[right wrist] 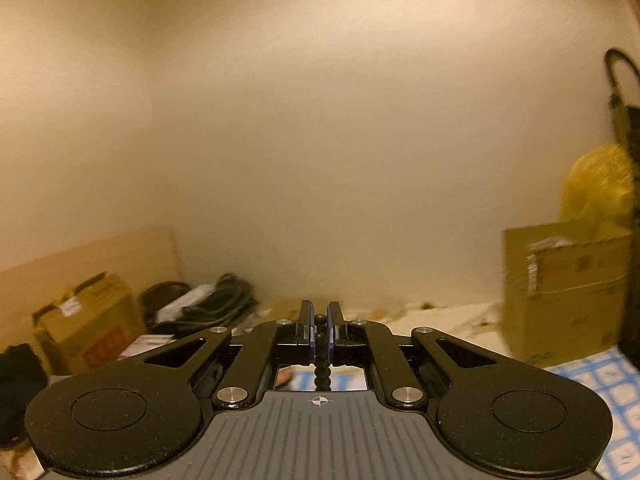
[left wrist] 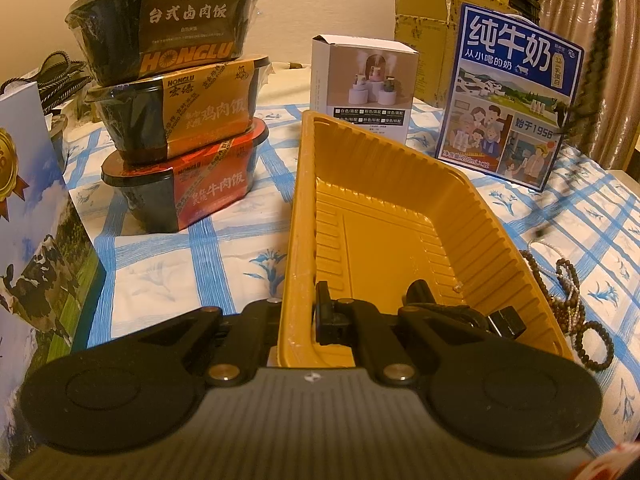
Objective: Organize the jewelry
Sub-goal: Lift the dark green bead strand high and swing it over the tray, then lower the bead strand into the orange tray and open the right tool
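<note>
In the left wrist view a yellow plastic tray (left wrist: 384, 216) lies on the blue checked tablecloth. My left gripper (left wrist: 298, 312) is shut on the tray's near left rim; one finger (left wrist: 326, 312) shows inside the tray, the other is hidden outside the wall. Brown bead bracelets and a pearl strand (left wrist: 568, 296) lie on the cloth right of the tray. In the right wrist view my right gripper (right wrist: 319, 326) is shut on a string of dark beads (right wrist: 321, 368) that hangs down between the fingers, raised and facing a bare wall.
Three stacked instant rice bowls (left wrist: 176, 108) stand left of the tray. A small white box (left wrist: 364, 80) and a blue milk carton box (left wrist: 512, 100) stand behind it. A picture box (left wrist: 32, 216) is at the left. Cardboard boxes (right wrist: 564, 292) line the wall.
</note>
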The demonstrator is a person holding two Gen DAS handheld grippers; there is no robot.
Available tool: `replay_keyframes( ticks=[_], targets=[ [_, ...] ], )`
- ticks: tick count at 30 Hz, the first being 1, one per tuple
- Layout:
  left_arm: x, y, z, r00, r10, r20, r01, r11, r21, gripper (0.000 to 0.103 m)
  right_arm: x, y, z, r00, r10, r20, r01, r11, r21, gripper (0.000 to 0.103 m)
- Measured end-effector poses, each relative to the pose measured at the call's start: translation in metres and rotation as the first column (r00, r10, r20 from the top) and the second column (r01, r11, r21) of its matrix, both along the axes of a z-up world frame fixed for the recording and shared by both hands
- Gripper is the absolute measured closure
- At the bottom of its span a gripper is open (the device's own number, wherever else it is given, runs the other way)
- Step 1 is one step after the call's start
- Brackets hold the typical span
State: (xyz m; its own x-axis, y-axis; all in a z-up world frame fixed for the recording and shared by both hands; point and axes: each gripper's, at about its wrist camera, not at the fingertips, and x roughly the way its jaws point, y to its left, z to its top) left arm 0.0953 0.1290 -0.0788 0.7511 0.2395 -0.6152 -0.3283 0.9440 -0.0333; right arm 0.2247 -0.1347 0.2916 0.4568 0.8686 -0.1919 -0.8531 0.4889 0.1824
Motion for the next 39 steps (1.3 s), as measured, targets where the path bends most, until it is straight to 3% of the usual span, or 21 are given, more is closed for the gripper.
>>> replay_keyframes(
  ticks=[5,11,17,24,27,33,37,39],
  targets=[
    [0.000,-0.001,0.000,1.000,0.001,0.001,-0.001,1.000,-0.001,0.099,0.004,0.041,-0.046,0.992,0.065,-0.105,-0.071,0.996,-0.062,0.097],
    [-0.001,0.000,0.000,1.000,0.002,0.003,-0.002,1.000,-0.007,0.099,0.011,0.080,-0.113,0.958,0.096,-0.271,-0.136,0.982,-0.133,0.097],
    [-0.001,0.000,0.000,1.000,0.002,0.004,-0.002,1.000,-0.010,0.099,0.015,0.097,-0.182,0.905,0.078,-0.417,-0.165,0.970,-0.176,0.097],
    [-0.001,0.001,-0.001,1.000,0.002,0.004,-0.002,1.000,-0.011,0.099,0.027,0.103,-0.241,0.853,0.006,-0.522,-0.139,0.966,-0.217,0.097],
    [-0.001,0.000,-0.001,1.000,0.002,0.004,-0.002,1.000,-0.011,0.099,0.028,0.106,-0.258,0.844,-0.009,-0.536,-0.143,0.960,-0.241,0.098],
    [-0.001,0.001,-0.001,1.000,0.004,0.002,-0.004,1.000,-0.014,0.099,0.025,0.100,-0.268,0.859,-0.037,-0.511,-0.125,0.953,-0.278,0.095],
    [-0.001,0.001,-0.001,1.000,0.005,0.002,-0.004,1.000,-0.015,0.099,0.023,0.084,-0.267,0.854,-0.042,-0.519,-0.109,0.960,-0.257,0.065],
    [-0.001,0.001,-0.001,1.000,0.005,0.002,-0.005,1.000,-0.014,0.099,0.021,0.071,-0.266,0.849,-0.048,-0.525,-0.085,0.970,-0.227,0.065]
  ],
)
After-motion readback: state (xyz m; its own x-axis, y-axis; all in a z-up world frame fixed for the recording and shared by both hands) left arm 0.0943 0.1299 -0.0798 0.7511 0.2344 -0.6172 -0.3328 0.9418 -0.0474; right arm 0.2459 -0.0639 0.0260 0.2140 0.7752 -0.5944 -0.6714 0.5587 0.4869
